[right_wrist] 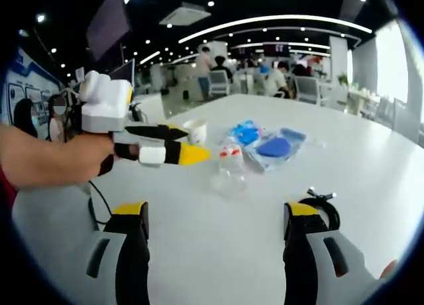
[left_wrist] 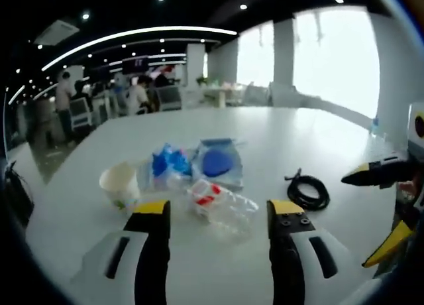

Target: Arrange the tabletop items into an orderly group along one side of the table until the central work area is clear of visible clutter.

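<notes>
Plastic bottle point(left_wrist: 222, 205) lies just beyond the left tongs point(left_wrist: 218, 215); both tongs point(right_wrist: 215, 215) hover spread, empty.

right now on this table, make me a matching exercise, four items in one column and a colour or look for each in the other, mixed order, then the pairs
Things:
1. paper cup
2. plastic bottle
3. coiled cable
4. flat packet

Looks:
A. black
B. clear, with a red and white label
C. clear wrap with a dark blue round shape inside
D. white

Pairs: 1-D, 2-B, 3-A, 4-C
</notes>
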Demonstrator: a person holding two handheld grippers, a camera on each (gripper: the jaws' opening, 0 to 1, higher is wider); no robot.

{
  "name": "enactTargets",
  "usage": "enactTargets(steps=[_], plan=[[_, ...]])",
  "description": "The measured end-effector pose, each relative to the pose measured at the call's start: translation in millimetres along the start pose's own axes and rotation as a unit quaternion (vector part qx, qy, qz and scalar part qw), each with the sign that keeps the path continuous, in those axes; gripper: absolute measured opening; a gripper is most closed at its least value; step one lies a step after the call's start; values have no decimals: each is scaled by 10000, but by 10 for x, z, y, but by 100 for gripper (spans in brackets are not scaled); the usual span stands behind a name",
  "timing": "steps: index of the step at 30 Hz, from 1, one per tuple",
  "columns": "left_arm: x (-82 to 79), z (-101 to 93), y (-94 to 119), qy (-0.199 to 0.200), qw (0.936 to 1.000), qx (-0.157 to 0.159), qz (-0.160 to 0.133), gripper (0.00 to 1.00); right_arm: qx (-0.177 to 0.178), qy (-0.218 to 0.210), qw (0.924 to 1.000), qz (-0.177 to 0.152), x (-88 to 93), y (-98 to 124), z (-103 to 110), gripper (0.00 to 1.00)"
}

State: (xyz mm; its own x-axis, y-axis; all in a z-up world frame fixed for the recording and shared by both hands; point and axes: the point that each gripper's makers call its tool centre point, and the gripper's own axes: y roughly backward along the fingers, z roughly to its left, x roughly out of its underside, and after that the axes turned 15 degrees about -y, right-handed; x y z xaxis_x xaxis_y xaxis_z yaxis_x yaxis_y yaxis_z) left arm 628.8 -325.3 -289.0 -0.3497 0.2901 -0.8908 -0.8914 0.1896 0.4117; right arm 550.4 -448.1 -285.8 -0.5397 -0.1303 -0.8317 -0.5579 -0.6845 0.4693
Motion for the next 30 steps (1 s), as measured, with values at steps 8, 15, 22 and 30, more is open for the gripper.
enactTargets(steps=[8,15,22,30], plan=[[-133,-51,-271,272,9988,-4,408,57,-34,-116,9999,-15,43,11,-134,83],[-19,31,-390,807,9905,-18,1111,56,-105,-226,9997,-69,45,-12,-199,82],[-8,103,-548,1229,9811,-36,1491,56,-158,-325,9993,-83,97,-14,-233,82],[1,67,-694,1864,9603,0,2075,55,-171,-423,9989,-140,126,-1,-260,82]])
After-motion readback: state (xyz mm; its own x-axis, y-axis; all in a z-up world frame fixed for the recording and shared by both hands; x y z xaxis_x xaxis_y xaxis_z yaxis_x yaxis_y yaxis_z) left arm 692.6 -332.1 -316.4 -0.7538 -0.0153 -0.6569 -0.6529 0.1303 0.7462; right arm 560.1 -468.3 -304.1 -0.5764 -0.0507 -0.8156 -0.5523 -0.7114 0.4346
